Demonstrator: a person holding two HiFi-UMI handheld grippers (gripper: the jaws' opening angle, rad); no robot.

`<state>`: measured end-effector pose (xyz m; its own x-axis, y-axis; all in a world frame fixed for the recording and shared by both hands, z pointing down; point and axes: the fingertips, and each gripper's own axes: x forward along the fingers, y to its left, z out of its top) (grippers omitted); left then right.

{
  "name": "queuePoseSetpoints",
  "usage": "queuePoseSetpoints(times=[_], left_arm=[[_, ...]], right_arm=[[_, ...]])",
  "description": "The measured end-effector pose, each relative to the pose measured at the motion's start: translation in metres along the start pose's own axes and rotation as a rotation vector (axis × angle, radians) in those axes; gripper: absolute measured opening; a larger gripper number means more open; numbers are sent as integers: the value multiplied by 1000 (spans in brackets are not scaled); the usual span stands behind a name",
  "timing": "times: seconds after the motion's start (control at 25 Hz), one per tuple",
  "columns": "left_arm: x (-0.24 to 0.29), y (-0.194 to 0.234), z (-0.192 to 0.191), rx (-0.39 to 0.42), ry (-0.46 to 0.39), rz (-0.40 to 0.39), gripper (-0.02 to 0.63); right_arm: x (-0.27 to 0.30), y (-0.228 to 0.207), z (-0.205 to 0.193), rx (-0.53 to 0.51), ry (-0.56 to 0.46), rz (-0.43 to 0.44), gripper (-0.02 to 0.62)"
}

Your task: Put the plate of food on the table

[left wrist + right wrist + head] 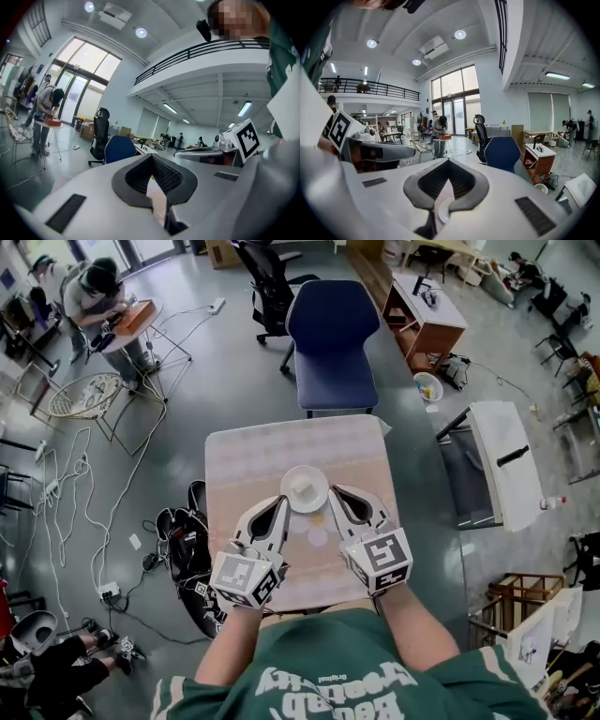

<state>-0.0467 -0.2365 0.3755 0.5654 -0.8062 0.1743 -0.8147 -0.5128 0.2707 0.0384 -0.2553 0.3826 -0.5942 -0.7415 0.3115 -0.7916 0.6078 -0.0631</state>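
Small white round plate (291, 495) flanked by two grippers over a pale square table (253, 460).
The left gripper (284, 502) (152, 157) and right gripper (335, 493) (447, 160) are each seen with jaws pressed together at the tips, nothing pinched. The plate, bearing a pale lump of food (305, 486), is touched at its 7 and 5 o'clock edges, over the table's middle; whether it rests there cannot be told. Its rim (442, 212) is glimpsed beneath the right jaws. A blue padded chair (330, 334) is set at the table's 12 o'clock.
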Motion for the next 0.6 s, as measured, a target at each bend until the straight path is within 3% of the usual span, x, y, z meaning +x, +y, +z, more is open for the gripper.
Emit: queuePoseSetpoints(times=[0.28,0.6], left_arm=[[-20,-19,21,165,21,-65,8],[-48,-47,37,324,36,-146,8]], right_arm=[[-23,20,36,-67,-56,-2,14],[-52,45,41,-107,-50,5,14]])
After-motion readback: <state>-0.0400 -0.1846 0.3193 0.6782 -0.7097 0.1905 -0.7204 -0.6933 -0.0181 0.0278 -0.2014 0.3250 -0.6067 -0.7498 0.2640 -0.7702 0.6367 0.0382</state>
